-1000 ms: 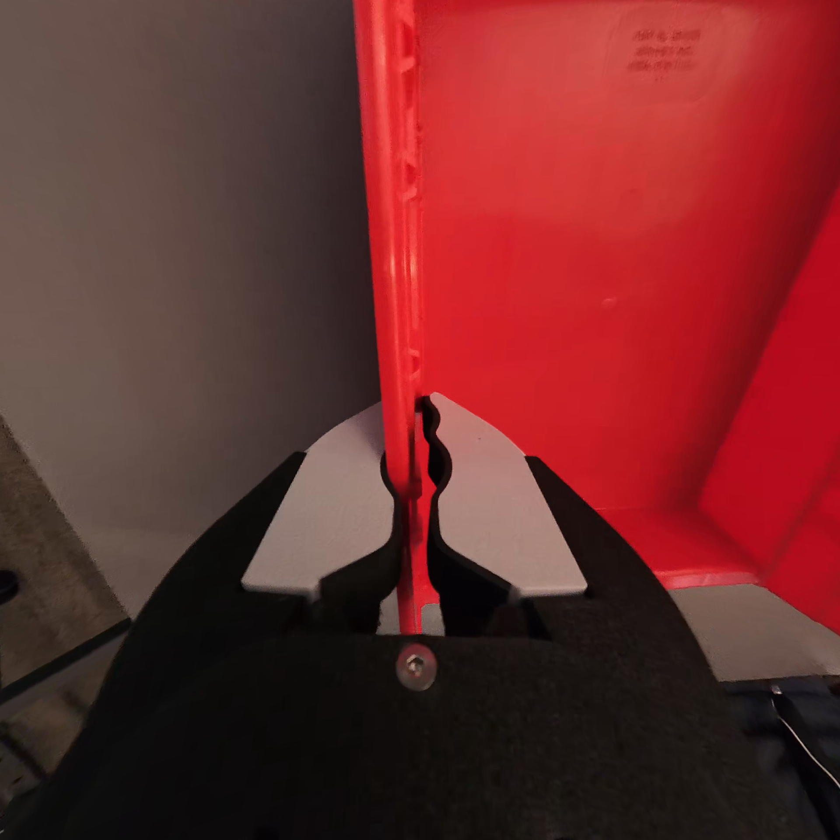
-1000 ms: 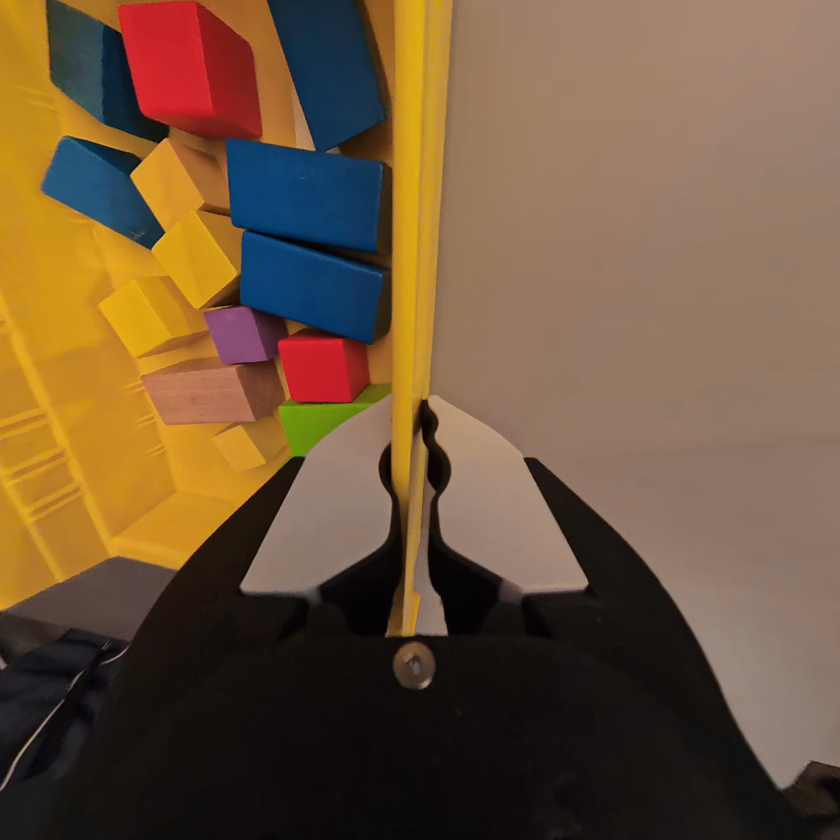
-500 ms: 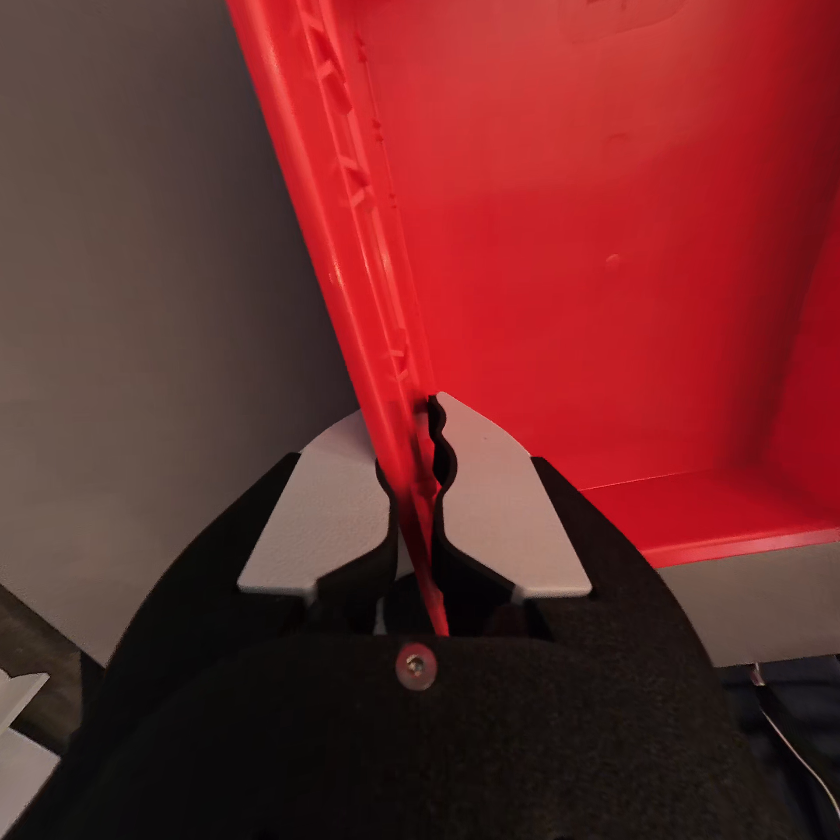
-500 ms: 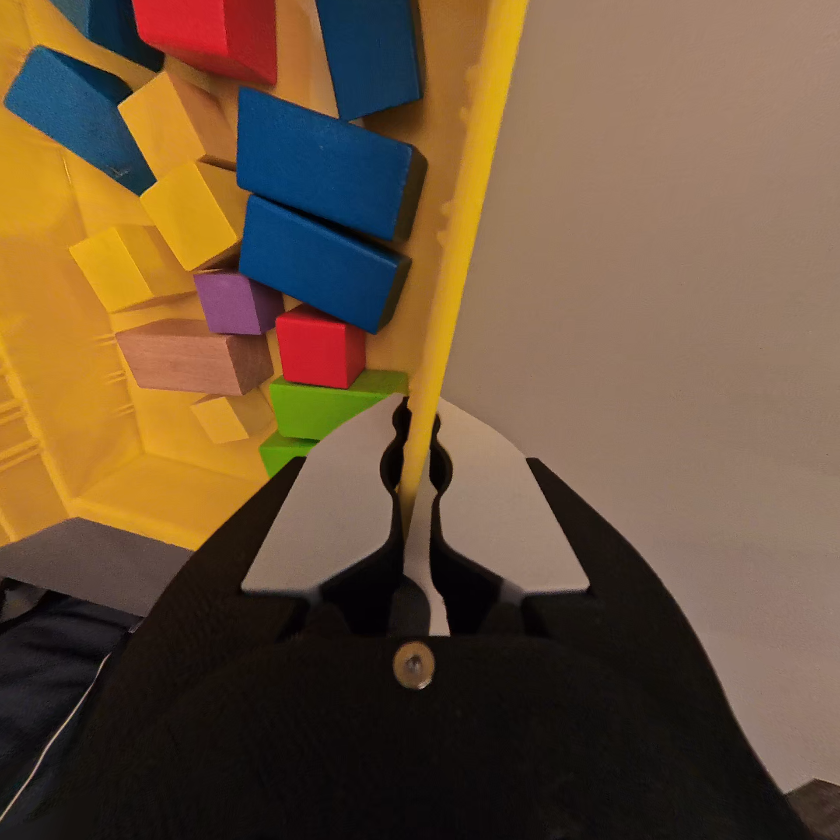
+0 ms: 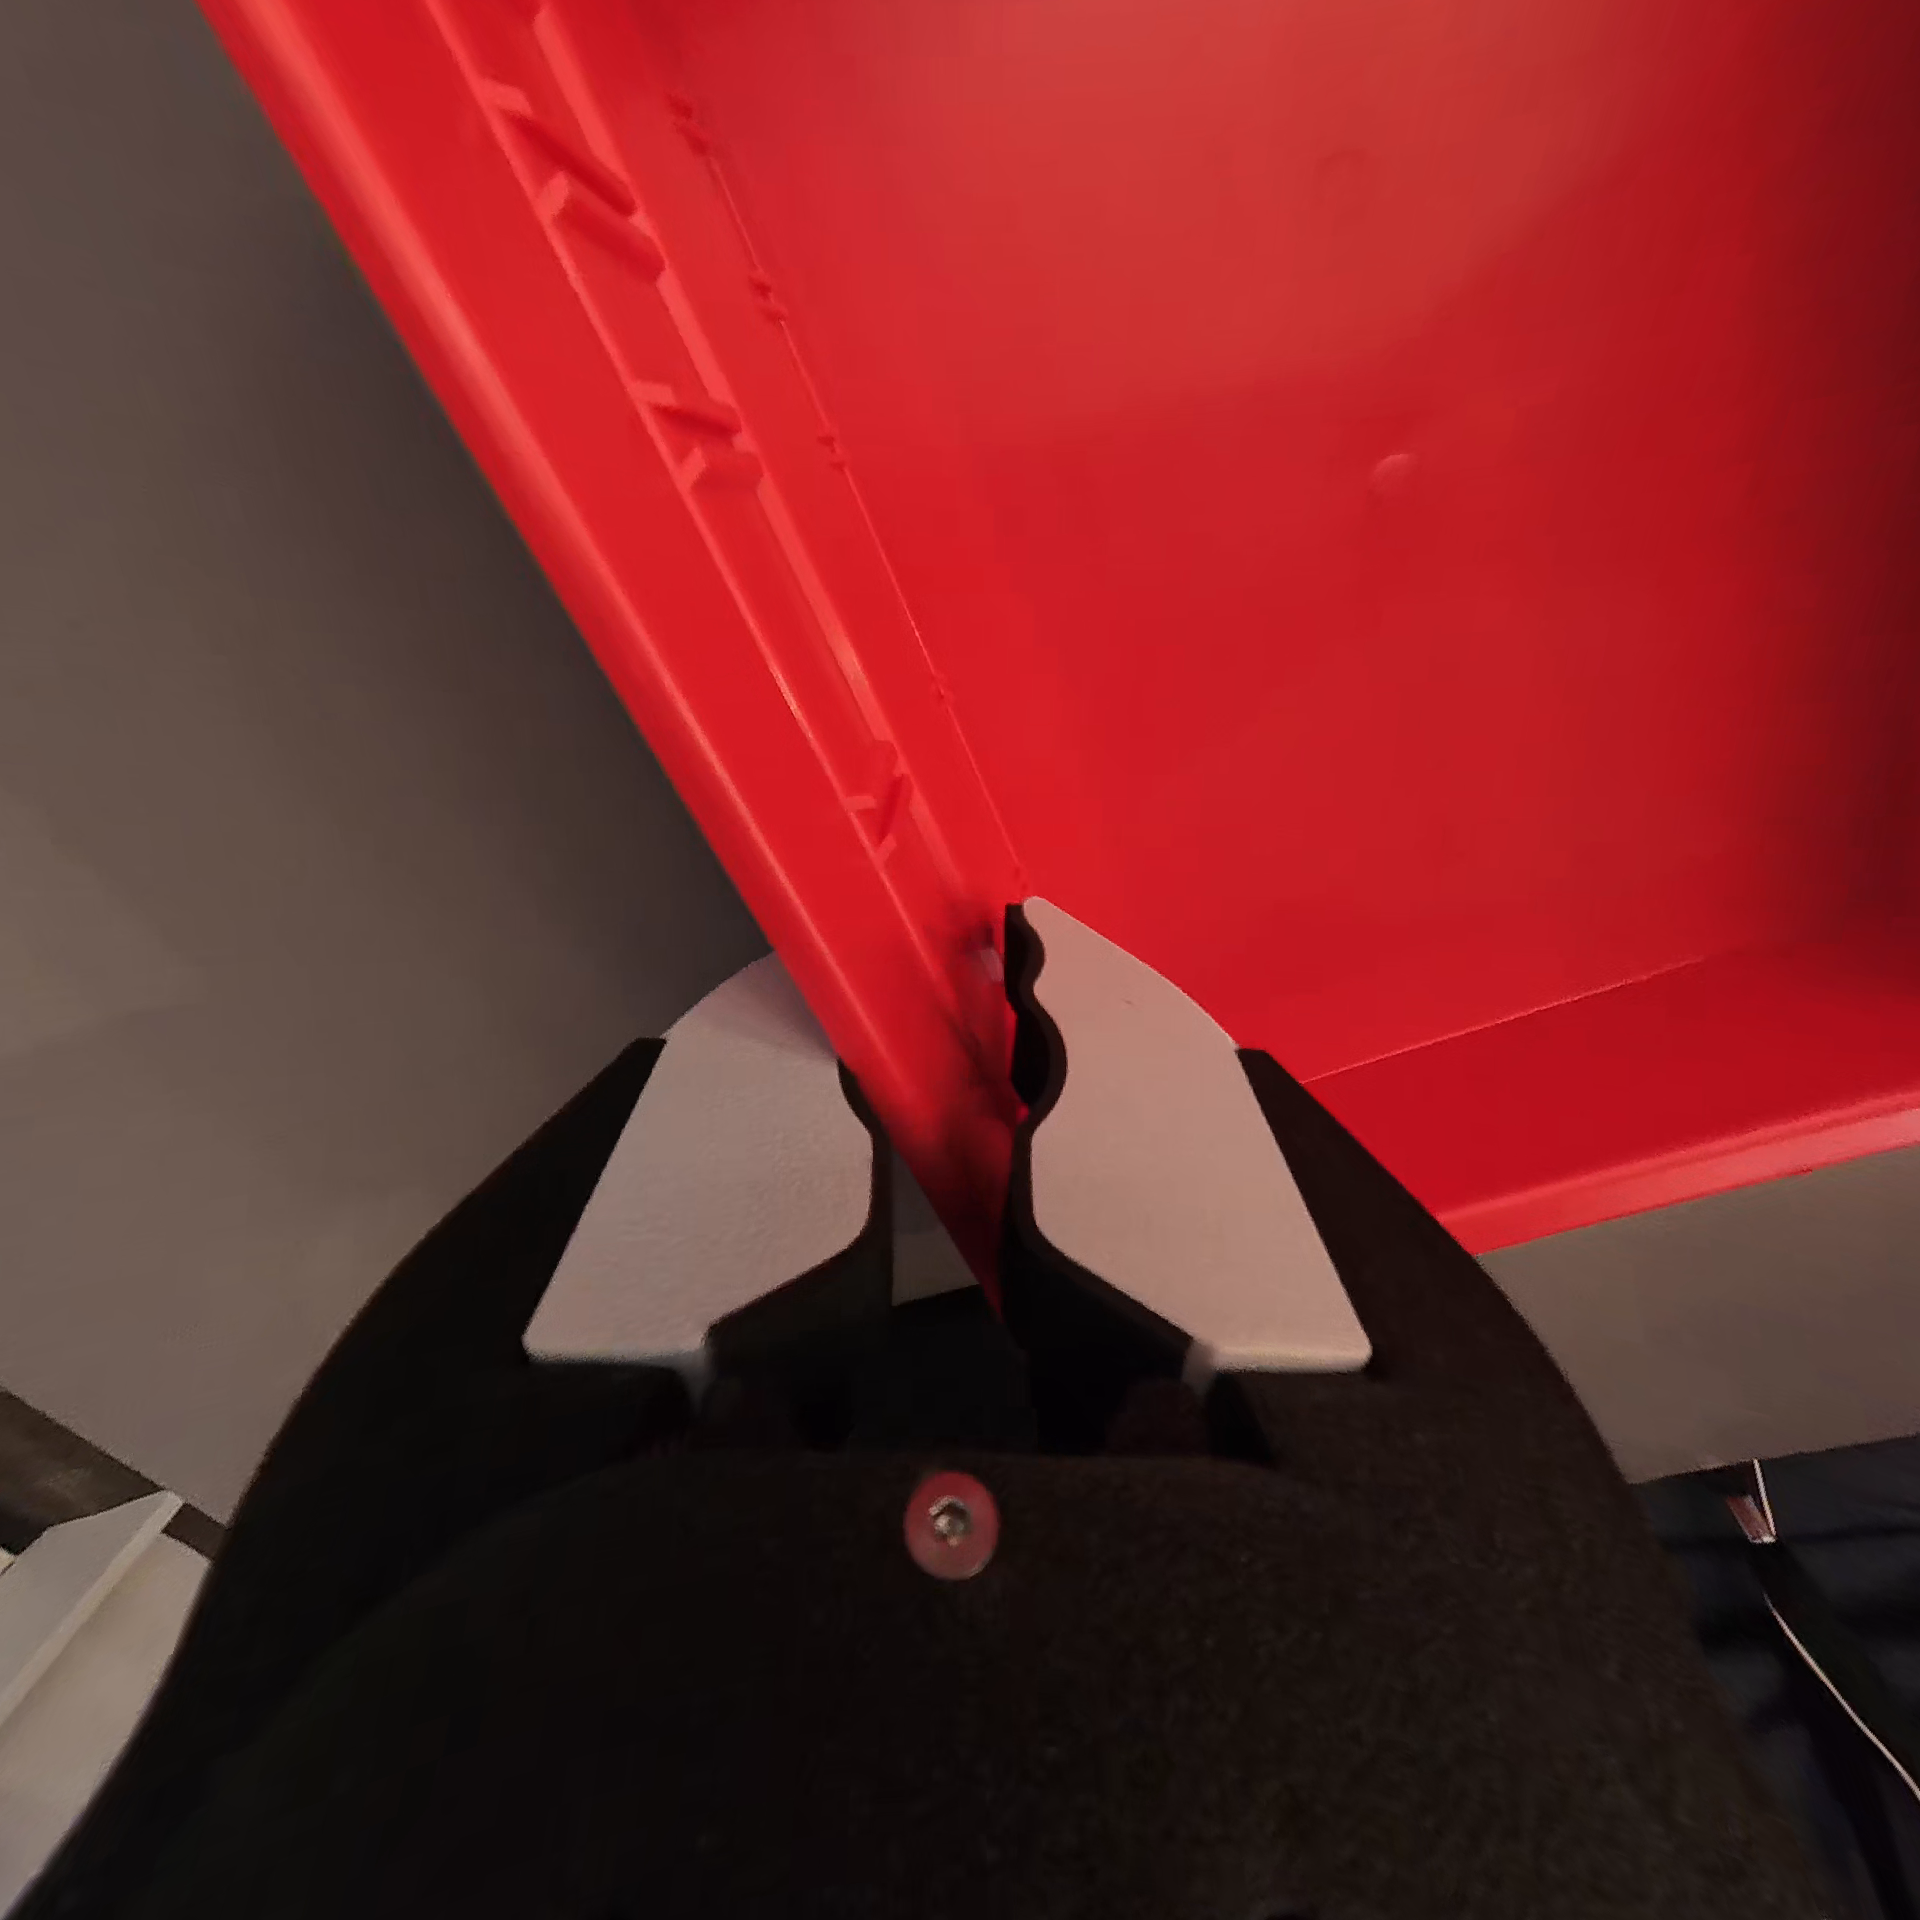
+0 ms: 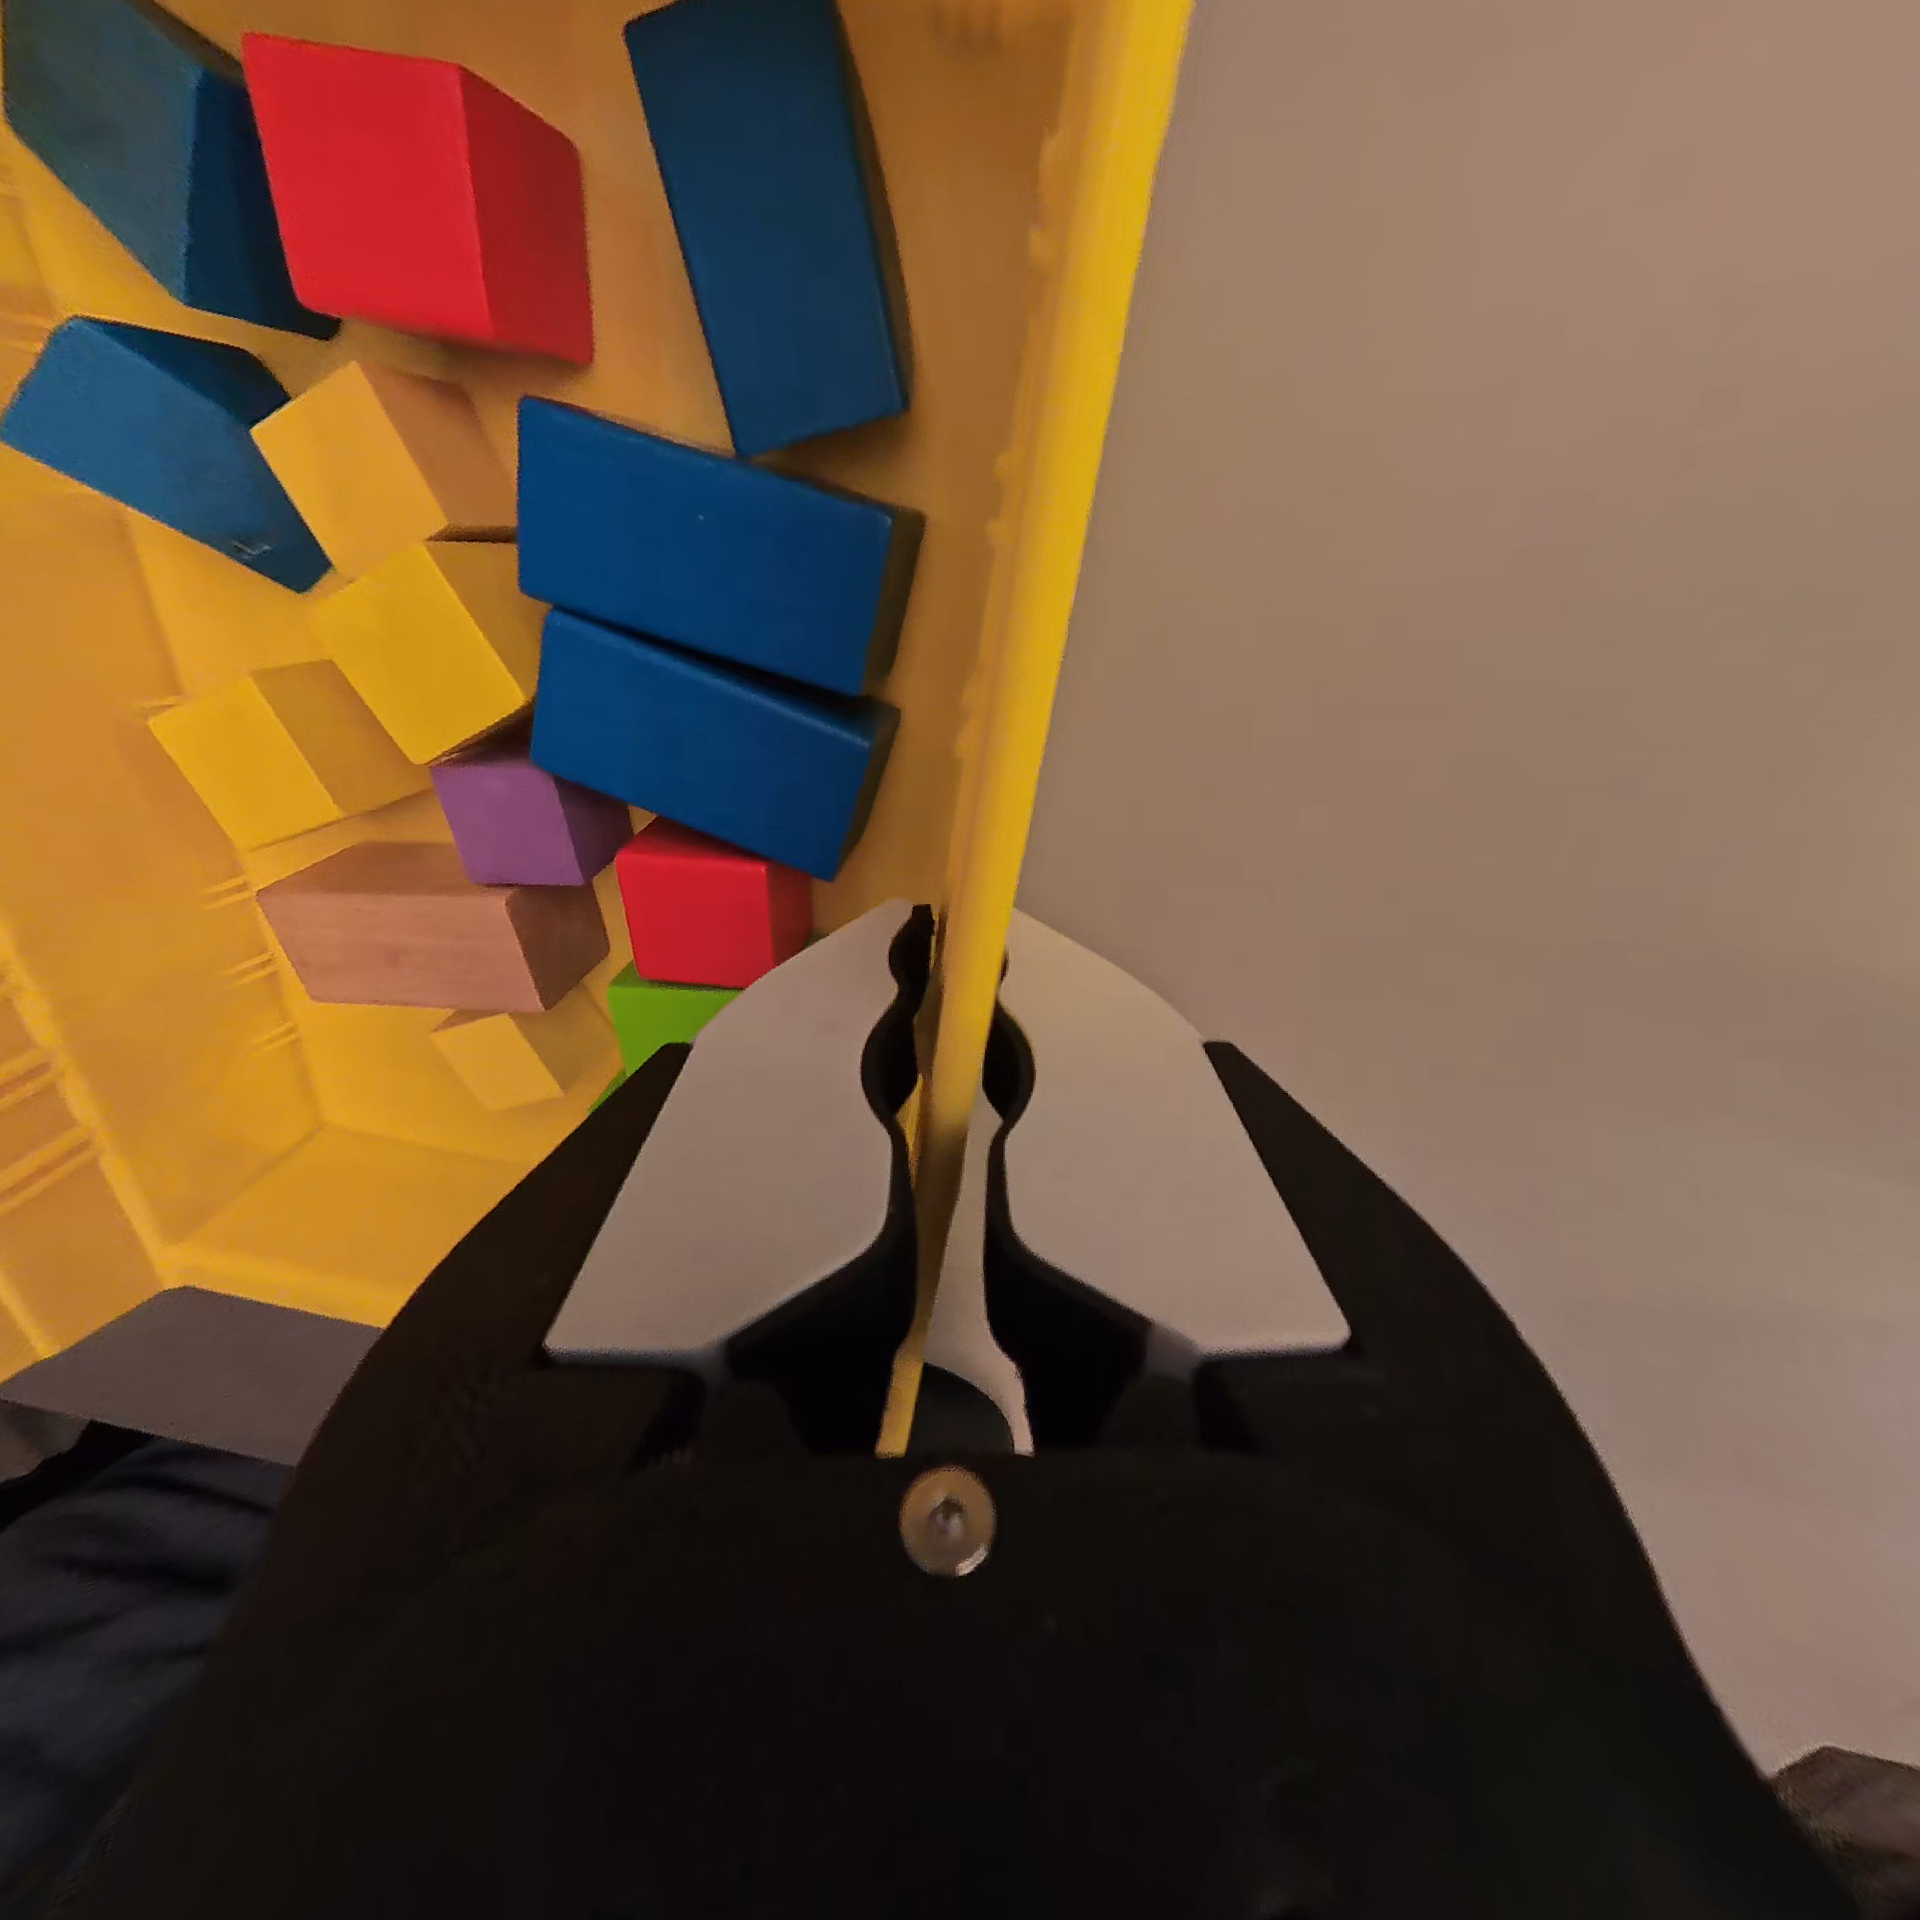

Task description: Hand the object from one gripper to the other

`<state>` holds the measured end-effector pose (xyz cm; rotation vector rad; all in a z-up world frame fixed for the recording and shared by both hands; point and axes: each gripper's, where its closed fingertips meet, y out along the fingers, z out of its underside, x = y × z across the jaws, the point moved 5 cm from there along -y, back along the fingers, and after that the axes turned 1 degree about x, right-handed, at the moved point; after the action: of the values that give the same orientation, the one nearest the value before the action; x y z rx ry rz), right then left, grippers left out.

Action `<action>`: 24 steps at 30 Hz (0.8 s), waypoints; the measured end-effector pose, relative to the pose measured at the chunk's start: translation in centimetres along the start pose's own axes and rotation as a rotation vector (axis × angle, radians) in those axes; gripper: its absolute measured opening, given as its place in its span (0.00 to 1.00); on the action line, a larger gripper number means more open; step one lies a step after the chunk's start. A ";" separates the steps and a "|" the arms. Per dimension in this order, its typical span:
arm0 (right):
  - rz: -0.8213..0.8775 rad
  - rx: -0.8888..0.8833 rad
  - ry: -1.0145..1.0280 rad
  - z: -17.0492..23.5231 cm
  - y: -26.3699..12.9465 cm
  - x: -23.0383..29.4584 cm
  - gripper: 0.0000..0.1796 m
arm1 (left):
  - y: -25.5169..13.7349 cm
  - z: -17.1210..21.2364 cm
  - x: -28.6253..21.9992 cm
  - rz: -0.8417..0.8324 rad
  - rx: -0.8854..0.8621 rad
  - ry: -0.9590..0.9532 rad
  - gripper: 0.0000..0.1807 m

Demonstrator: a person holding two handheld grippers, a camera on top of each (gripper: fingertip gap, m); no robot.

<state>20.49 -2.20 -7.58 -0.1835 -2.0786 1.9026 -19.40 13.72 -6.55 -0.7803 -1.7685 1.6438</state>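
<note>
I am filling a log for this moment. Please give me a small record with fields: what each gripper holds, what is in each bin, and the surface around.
left gripper: shut on the rim of the red bin
red bin contents: none visible in the part shown
right gripper: shut on the rim of the yellow bin
yellow bin contents: wooden blocks in blue, red, yellow, purple, green and plain wood
bin edges in view: both slanted
surface: plain grey beside both bins
handover: neither gripper shows in the other's view

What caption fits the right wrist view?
Right claw shut on the yellow bin's rim, coloured blocks inside.
</note>
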 end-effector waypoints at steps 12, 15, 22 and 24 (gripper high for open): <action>-0.001 0.103 0.065 0.3 2.1 0.1 0.03 | -5.6 -0.6 0.9 0.066 -0.283 0.078 0.15; -0.005 0.105 0.082 0.3 2.1 0.1 0.03 | -8.3 0.4 2.2 0.074 -0.393 0.058 0.15; -0.032 0.121 0.041 0.2 2.1 0.0 0.03 | -11.8 3.1 5.9 0.132 -0.544 -0.037 0.15; -0.055 0.119 0.027 0.2 2.1 -0.2 0.03 | -11.9 3.5 6.7 0.154 -0.552 -0.060 0.15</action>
<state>20.35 -2.26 -9.70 -0.1224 -1.9259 1.9724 -26.68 15.81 5.30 -1.1418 -2.2923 1.2805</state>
